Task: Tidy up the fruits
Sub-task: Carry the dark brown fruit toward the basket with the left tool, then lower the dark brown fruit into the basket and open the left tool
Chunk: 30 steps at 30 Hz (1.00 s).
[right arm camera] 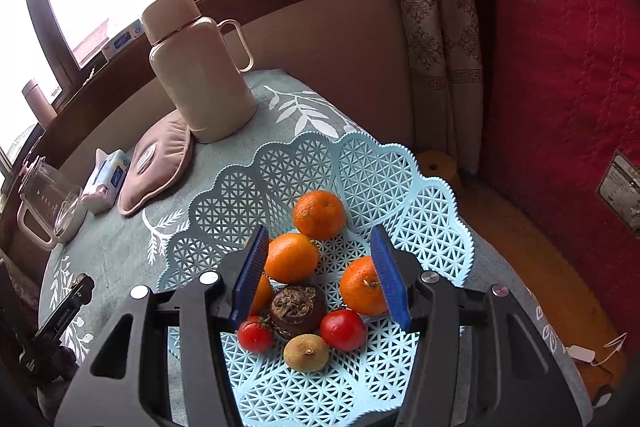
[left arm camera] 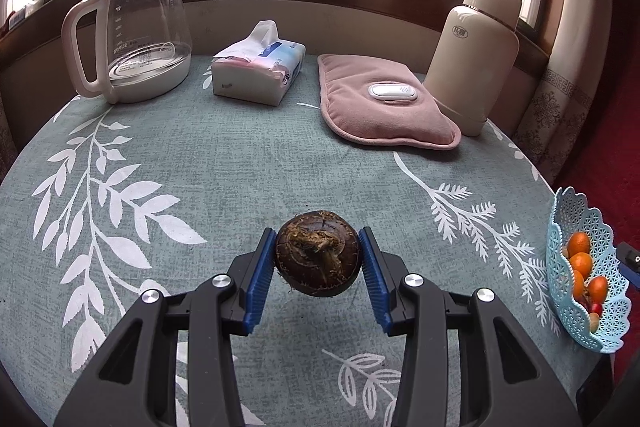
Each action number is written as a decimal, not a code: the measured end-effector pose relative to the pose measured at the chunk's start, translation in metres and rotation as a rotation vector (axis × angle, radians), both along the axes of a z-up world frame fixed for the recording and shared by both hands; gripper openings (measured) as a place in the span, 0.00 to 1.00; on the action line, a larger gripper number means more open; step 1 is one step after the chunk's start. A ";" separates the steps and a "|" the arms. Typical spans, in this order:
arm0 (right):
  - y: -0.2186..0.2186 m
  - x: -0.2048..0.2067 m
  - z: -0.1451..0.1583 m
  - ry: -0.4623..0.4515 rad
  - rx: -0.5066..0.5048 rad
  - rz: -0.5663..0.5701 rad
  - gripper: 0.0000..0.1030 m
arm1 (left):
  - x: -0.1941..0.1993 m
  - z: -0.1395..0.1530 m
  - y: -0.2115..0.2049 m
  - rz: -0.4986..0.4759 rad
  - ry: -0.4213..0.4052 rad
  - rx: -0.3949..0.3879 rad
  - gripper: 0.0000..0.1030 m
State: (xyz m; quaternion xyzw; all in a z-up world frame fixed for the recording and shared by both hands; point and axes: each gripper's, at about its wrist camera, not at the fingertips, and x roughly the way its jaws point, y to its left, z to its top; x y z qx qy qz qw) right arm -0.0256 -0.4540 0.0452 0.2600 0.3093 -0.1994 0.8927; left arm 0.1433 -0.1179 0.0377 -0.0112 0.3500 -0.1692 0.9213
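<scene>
The round table [left arm camera: 240, 179] has a green cloth with white leaves. At twelve o'clock lie a tissue pack [left arm camera: 258, 75] and pink pillow [left arm camera: 384, 103]. Kettle [left arm camera: 132, 39] at ten, bottle [left arm camera: 476, 55] at two, blue basket [left arm camera: 600, 227] at three.

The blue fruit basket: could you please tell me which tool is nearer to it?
Right. The right tool hovers open directly over the blue fruit basket; the left tool, gripping a water chestnut, is off to the basket's left.

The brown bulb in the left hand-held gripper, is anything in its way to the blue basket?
Nothing visible blocks it. The brown bulb is pinched in the left hand-held gripper, and only bare tablecloth lies between it and the blue basket at the table's right edge.
</scene>
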 end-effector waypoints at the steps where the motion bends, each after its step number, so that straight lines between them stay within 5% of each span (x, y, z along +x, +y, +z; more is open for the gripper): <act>1: -0.002 -0.003 0.000 -0.002 0.003 -0.004 0.53 | -0.002 0.000 -0.002 -0.013 0.000 -0.003 0.41; 30: -0.031 -0.048 0.001 -0.067 0.004 0.004 0.58 | -0.069 0.034 -0.100 -0.318 -0.021 -0.012 0.41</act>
